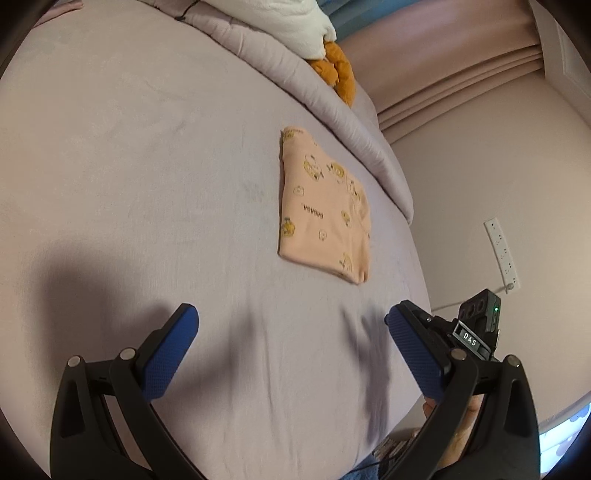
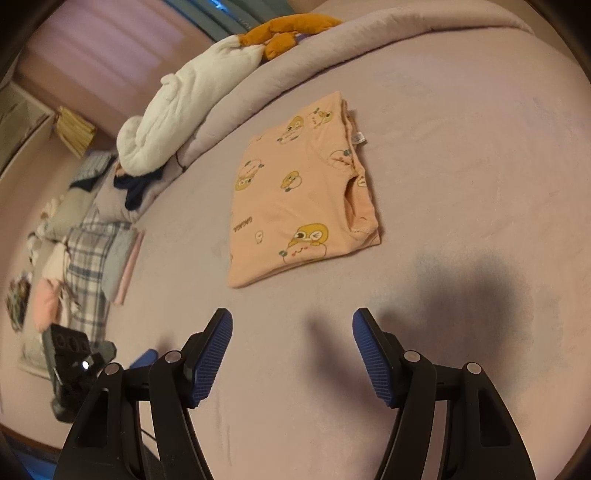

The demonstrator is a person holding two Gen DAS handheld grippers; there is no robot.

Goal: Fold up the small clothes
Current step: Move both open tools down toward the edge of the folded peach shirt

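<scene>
Right wrist view: folded peach garment lies mid-frame on the bed — both grippers spread, empty.
Risk: right gripper or left gripper snagging the loose sleeve edge — fold would spring open.

The peach garment (cartoon-printed) lies folded flat on the bed.

Beyond the fingers we see a lilac bed with a rolled quilt along its far edge. On the quilt lie a white plush toy and its orange part. Far left of the fingers sit plaid pillows. A white power strip hangs on the wall.
</scene>
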